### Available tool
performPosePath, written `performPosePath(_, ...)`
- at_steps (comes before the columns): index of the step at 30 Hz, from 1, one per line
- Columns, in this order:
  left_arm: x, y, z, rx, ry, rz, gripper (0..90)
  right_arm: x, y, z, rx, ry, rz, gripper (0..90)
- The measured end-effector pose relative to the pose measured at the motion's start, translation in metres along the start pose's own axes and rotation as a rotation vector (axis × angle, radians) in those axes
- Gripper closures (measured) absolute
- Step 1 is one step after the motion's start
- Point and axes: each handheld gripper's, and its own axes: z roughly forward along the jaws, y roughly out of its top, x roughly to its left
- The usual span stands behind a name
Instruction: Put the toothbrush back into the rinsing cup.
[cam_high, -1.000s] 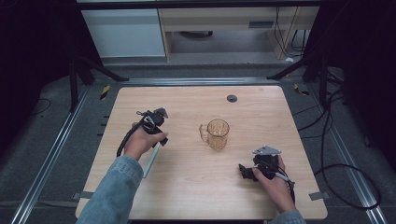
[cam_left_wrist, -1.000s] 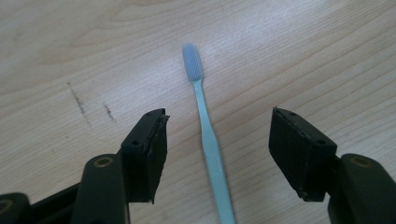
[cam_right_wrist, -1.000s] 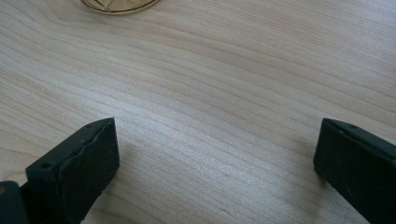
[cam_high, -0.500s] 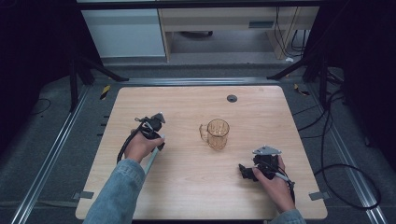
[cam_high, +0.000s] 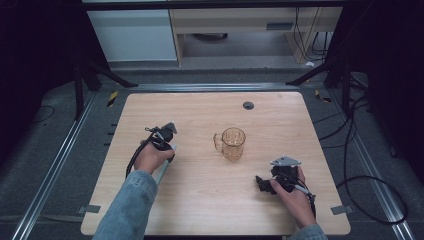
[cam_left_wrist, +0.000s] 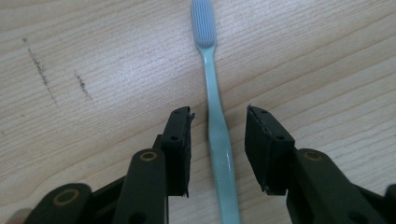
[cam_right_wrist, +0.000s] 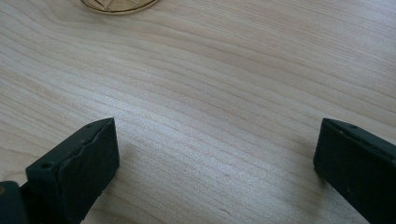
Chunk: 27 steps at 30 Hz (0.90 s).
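In the left gripper view the left gripper (cam_left_wrist: 218, 147) has its two black jaws parted, one on each side of the handle of a pale green toothbrush (cam_left_wrist: 215, 121); a sliver of bare wood shows between each pad and the handle, so the jaws straddle it without gripping. The toothbrush lies flat on the wooden table (cam_left_wrist: 93, 56), its bristled head pointing away from the jaws. In the right gripper view the right gripper (cam_right_wrist: 215, 161) has its jaws spread wide over bare wood, holding nothing, with the base of the amber cup (cam_right_wrist: 119, 4) just showing at the top edge. From the high view, the left gripper (cam_high: 164, 134) sits at the left-centre of the table (cam_high: 200, 200), held by the person's left hand (cam_high: 152, 157), whose denim-sleeved forearm (cam_high: 125, 205) comes in from the bottom edge and slants up to the right; part of the toothbrush (cam_high: 164, 170) shows just below that hand. The right gripper (cam_high: 270, 181) rests low at the right front of the table, jaws pointing left, the right hand (cam_high: 295, 195) behind it. Count: two grippers, one toothbrush, one clear amber cup (cam_high: 232, 142) with a handle standing upright near the table's middle, between the two grippers, and one small dark round disc (cam_high: 248, 105) near the far edge.
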Motion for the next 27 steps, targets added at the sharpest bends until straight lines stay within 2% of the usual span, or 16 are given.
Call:
performPosePath(6, 0.0, 0.001, 0.001, -0.002, -0.002, 0.002, 64.6, -0.001, 0.0, 0.001, -0.005, -0.007, -0.015, 0.5)
performPosePath(9, 0.0, 0.001, 0.003, 0.005, -0.001, 0.003, 66.2, 0.0, 0.0, 0.0, 0.0, 0.0, 0.001, 0.6)
performPosePath(12, 0.0, 0.001, 0.006, 0.014, -0.001, 0.006, 68.0, -0.001, 0.0, 0.001, -0.005, -0.008, -0.019, 0.6)
performPosePath(13, 0.0, 0.0, 0.007, 0.014, -0.004, 0.0, 68.4, 0.0, 0.0, 0.0, 0.001, 0.002, 0.003, 0.5)
performPosePath(19, 0.001, -0.001, 0.009, 0.016, -0.008, -0.001, 69.8, 0.0, 0.0, 0.0, 0.0, 0.0, 0.0, 0.5)
performPosePath(21, 0.002, -0.001, 0.009, 0.013, -0.011, -0.01, 70.0, -0.001, 0.0, 0.001, -0.005, -0.008, -0.018, 0.5)
performPosePath(23, 0.003, -0.001, 0.009, 0.014, -0.01, -0.005, 70.5, 0.0, 0.0, 0.0, 0.0, 0.0, 0.0, 0.5)
performPosePath(27, 0.003, -0.001, 0.011, 0.014, -0.014, -0.01, 71.5, 0.0, 0.0, 0.0, 0.001, -0.002, -0.003, 0.5)
